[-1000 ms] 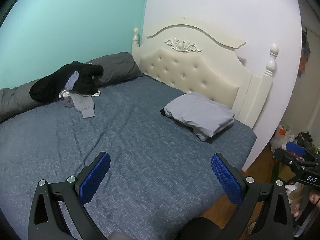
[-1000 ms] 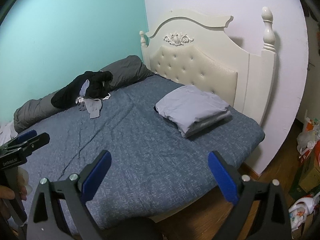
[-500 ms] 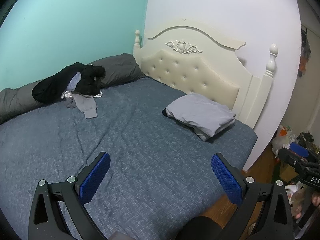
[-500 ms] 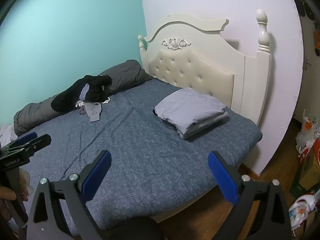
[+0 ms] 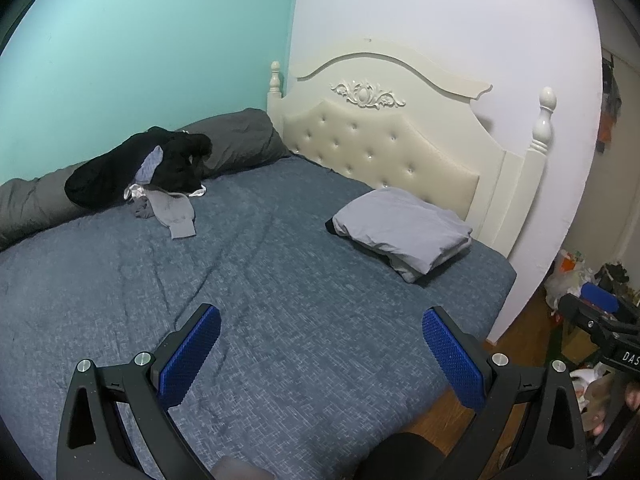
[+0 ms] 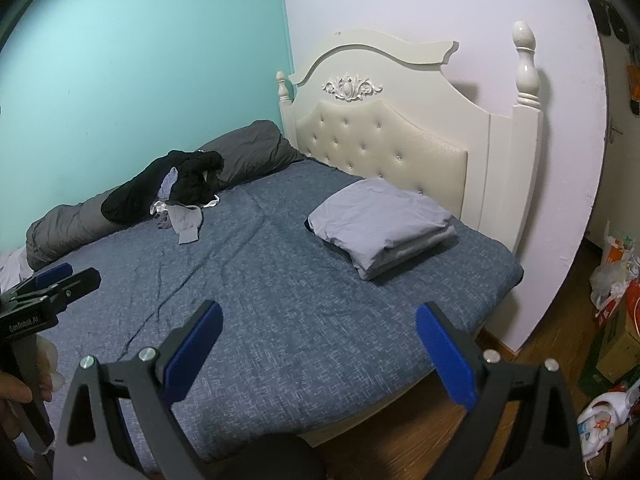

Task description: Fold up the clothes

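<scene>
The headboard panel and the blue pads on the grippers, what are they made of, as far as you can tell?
The headboard panel looks like cream leather or faux leather: smooth, faintly glossy, button-tufted, set in a painted, wood-like frame. The pads on the left gripper look like blue rubber or soft plastic, matte, with a fine dimpled grip texture.

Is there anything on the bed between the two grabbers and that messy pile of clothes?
Nothing visible. Only bare blue bedspread lies between the open left gripper, the open right gripper and the unfolded clothes pile. The folded grey stack sits off to the right.
</scene>
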`<state>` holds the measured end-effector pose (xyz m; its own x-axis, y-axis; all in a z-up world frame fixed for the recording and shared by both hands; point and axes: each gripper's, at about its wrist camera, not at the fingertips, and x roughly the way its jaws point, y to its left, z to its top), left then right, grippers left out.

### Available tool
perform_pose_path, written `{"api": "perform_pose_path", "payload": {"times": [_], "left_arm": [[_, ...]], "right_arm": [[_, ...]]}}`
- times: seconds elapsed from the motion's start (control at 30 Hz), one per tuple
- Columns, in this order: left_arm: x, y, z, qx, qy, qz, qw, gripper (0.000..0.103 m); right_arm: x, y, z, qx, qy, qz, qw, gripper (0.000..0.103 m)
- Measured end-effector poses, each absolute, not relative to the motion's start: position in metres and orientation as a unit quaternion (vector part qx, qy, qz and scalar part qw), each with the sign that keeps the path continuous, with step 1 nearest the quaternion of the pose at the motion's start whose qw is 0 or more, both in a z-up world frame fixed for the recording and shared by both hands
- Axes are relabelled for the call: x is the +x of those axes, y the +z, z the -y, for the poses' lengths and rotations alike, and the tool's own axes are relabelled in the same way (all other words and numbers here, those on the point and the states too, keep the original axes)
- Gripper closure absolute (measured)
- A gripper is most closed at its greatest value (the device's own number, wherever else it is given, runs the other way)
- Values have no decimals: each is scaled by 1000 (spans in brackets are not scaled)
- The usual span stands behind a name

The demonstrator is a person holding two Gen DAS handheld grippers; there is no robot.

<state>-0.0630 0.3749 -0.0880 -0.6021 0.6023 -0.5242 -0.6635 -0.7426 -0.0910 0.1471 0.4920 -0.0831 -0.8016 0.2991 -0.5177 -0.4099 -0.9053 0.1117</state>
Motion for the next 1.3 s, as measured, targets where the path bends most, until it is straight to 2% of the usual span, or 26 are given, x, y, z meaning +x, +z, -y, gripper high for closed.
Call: {"api": "perform_pose_path", "payload": {"times": [1.3], "left_arm": [[-62, -87, -377, -268, 897, -62, 346, 0]], "right_arm": [[147, -82, -495, -252, 943, -109, 189, 5]]}}
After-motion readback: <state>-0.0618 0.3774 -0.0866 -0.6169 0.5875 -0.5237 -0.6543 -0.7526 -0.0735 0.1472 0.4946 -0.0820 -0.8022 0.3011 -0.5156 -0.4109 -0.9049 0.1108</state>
